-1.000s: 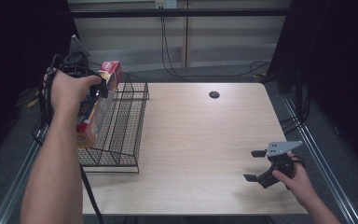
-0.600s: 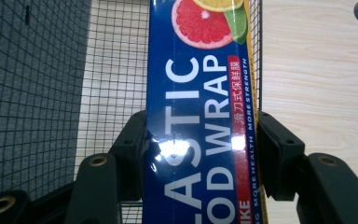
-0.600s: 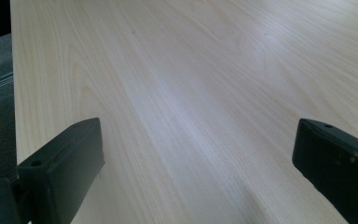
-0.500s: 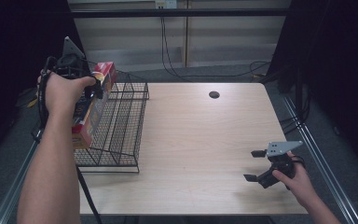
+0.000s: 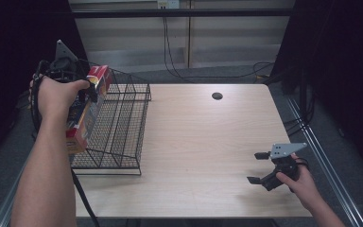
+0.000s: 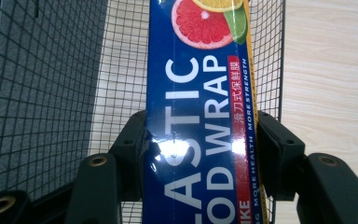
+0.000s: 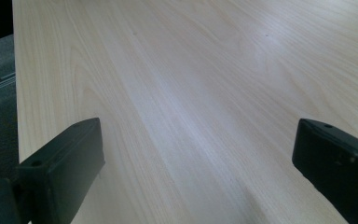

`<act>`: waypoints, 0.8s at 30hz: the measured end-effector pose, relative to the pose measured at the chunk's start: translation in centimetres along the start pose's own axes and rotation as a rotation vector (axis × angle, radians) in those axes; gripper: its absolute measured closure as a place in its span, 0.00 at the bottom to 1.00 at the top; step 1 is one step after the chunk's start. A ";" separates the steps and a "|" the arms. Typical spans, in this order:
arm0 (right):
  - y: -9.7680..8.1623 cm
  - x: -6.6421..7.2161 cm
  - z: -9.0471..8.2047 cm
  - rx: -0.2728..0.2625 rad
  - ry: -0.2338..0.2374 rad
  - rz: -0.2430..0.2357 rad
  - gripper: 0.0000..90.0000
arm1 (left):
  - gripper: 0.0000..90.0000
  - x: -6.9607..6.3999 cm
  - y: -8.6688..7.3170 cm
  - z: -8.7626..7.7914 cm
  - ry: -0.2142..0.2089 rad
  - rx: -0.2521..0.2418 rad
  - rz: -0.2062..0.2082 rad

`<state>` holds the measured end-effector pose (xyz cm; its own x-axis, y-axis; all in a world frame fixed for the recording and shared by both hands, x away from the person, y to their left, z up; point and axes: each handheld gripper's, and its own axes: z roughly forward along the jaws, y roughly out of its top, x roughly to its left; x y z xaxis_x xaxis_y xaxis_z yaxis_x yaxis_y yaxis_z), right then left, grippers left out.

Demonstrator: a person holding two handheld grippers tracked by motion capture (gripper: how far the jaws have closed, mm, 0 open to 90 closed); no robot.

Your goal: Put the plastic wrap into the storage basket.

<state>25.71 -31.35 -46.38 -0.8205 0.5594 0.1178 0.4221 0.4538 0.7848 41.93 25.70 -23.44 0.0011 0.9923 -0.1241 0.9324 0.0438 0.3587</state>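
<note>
High view: plastic wrap box (image 5: 86,109) hangs long-axis downward over basket (image 5: 123,127).

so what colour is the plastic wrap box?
Dark blue plastic wrap box, white lettering, citrus picture; clearest in the left gripper view.

Overhead light brightens the worktop (image 5: 208,137); surroundings stay dark. Glare spots sit on the glossy box (image 6: 198,140). Near jaws appear soft, slightly blurred.

Left gripper (image 5: 89,90) clamping box (image 5: 86,111) over wire basket (image 5: 123,127); right gripper (image 5: 261,167) open
</note>
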 end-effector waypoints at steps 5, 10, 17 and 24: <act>0.0 0.0 0.0 0.001 0.002 -0.004 0.02 | 0.49 0.7 -0.1 0.0 0.010 0.003 -0.004; 0.0 0.0 0.0 0.000 0.002 -0.005 0.02 | 0.49 1.1 -0.4 0.2 0.025 -0.002 -0.023; 0.0 0.0 0.1 0.003 0.003 -0.003 0.02 | 0.49 1.8 -0.5 0.9 0.030 0.002 -0.018; 0.1 0.1 0.1 0.003 0.005 -0.001 0.02 | 0.49 1.8 -0.9 2.1 0.036 0.012 -0.023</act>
<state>25.71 -31.18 -46.41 -0.8225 0.5559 0.1202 0.4229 0.4566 0.7828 41.91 27.22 -25.96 -0.0336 0.9946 -0.0985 0.9363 0.0658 0.3449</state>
